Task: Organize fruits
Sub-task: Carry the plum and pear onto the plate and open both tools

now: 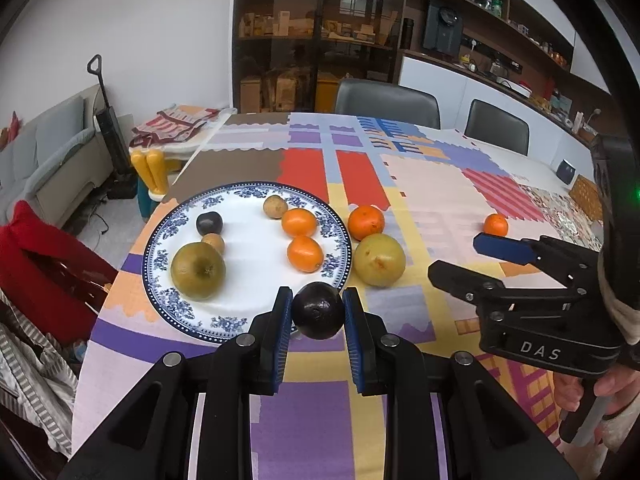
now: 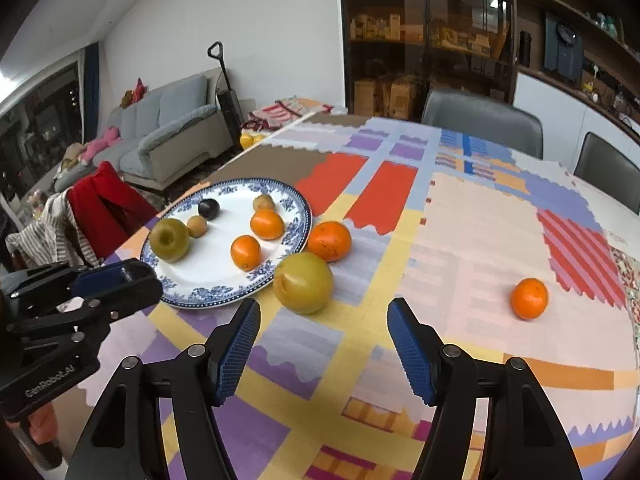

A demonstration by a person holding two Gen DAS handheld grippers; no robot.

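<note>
Holding a dark plum [image 1: 317, 310] between its blue pads, the left gripper [image 1: 316, 312] hovers at the near rim of the blue-and-white plate [image 1: 256, 204], jaws closed to the fruit's width with a pad touching each side. From these jaws the bare white middle of the plate lies at about 11 o'clock, just ahead, so the coming move looks like a short push forward and a release; the plum is round, so no long axis matters. On the plate already: a green apple [image 1: 198, 271] at 9 o'clock of the dish, a second dark plum [image 1: 209, 223] and a small brown fruit [image 1: 213, 242] touching or nearly touching at 10 o'clock, another brown fruit [image 1: 275, 205] at 12, two small oranges [image 1: 299, 222] toward 2–3 o'clock. Off the plate on the patchwork tablecloth [image 2: 460, 240]: a large orange [image 2: 329, 241] and a yellow-green apple [image 2: 303, 282], both just beside the plate's right rim, and a lone orange [image 2: 529, 298] well apart. The right gripper [image 2: 324, 344] is wide open and holds nothing; the yellow-green apple sits at its 12 o'clock, near the fingertips, a touch toward the left finger, the lone orange at 2 o'clock. Right hand is clearly the nearer one for all three loose fruits. Risk, as a guess: a dropped plum could roll on the flat dish.
</note>
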